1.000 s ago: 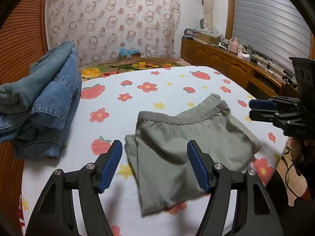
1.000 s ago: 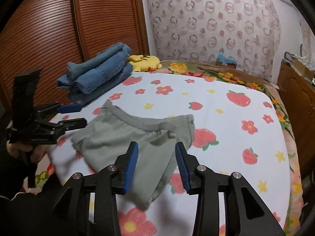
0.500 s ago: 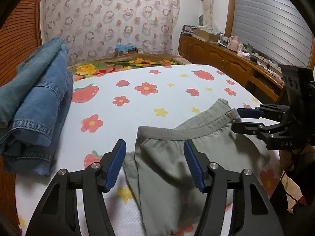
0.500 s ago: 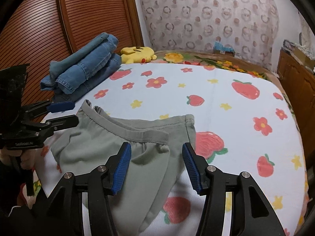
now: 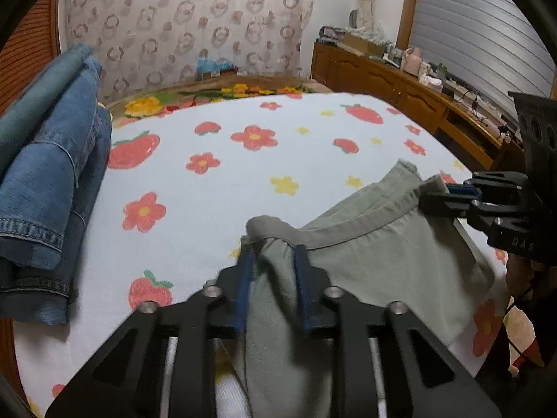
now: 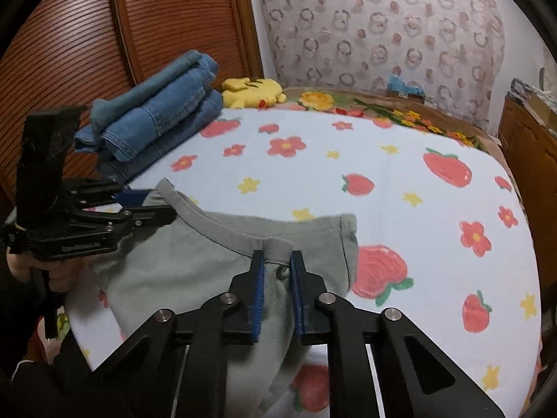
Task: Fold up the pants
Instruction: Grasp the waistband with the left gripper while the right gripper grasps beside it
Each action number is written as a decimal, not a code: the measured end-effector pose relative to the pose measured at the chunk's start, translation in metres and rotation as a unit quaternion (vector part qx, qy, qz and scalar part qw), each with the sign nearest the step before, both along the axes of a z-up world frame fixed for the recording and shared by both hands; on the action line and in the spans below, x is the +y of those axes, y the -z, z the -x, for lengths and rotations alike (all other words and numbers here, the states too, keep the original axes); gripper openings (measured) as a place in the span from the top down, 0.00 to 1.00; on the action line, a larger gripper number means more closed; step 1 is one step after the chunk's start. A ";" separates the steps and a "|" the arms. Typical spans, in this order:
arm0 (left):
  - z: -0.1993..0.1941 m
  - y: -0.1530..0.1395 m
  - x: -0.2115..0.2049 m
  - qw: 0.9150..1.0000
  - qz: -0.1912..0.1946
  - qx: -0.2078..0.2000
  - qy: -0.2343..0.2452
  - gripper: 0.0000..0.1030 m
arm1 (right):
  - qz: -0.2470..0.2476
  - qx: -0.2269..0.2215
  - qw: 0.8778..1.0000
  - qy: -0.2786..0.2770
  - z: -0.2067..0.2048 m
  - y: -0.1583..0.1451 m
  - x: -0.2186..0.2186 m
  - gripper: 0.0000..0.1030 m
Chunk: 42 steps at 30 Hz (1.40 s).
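Observation:
Grey-green pants [image 5: 383, 254] lie folded on the near part of the flowered bed sheet [image 5: 216, 191], waistband away from me. My left gripper [image 5: 273, 254] is closing its jaws on the left corner of the waistband, and the cloth bunches between the blue pads. My right gripper [image 6: 276, 257] is closing on the waistband of the pants [image 6: 195, 264] further right, with puckered fabric between its pads. Each gripper also shows in the other's view: the right gripper [image 5: 438, 195] at the right end of the waistband, the left gripper [image 6: 153, 205] at the left end.
A stack of folded jeans [image 5: 45, 181] [image 6: 156, 118] sits at the left edge of the bed beside a slatted wooden door [image 6: 104, 35]. A yellow plush toy [image 6: 254, 92] lies behind the stack. A wooden cabinet [image 5: 400, 83] with clutter runs along the right.
Both grippers moved forward over the pants to the waistband. Their jaws, wide apart before, have come together on the fabric, which now bunches between the pads.

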State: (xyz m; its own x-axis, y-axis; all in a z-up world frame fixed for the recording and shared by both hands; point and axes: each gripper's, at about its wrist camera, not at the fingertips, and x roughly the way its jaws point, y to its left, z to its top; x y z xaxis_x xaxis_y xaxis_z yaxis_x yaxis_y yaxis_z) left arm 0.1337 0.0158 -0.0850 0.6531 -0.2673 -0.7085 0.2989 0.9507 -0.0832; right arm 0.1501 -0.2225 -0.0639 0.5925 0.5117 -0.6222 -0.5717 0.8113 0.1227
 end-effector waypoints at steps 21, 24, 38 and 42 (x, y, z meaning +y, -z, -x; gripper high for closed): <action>0.007 -0.003 0.027 0.998 -0.009 0.005 -0.061 0.47 | 0.015 -0.017 0.999 0.032 -0.004 -0.008 0.000 0.59; 0.011 -0.001 0.030 0.998 0.002 0.009 -0.064 0.47 | 0.022 -0.004 0.999 0.035 -0.001 -0.004 -0.004 0.51; 0.005 0.019 0.027 0.998 -0.010 0.032 -0.061 0.45 | 0.030 0.044 0.997 0.053 -0.022 0.013 -0.005 0.41; 0.006 0.021 0.027 0.998 -0.014 0.023 -0.059 0.41 | 0.019 0.062 0.996 0.055 -0.026 0.018 -0.007 0.37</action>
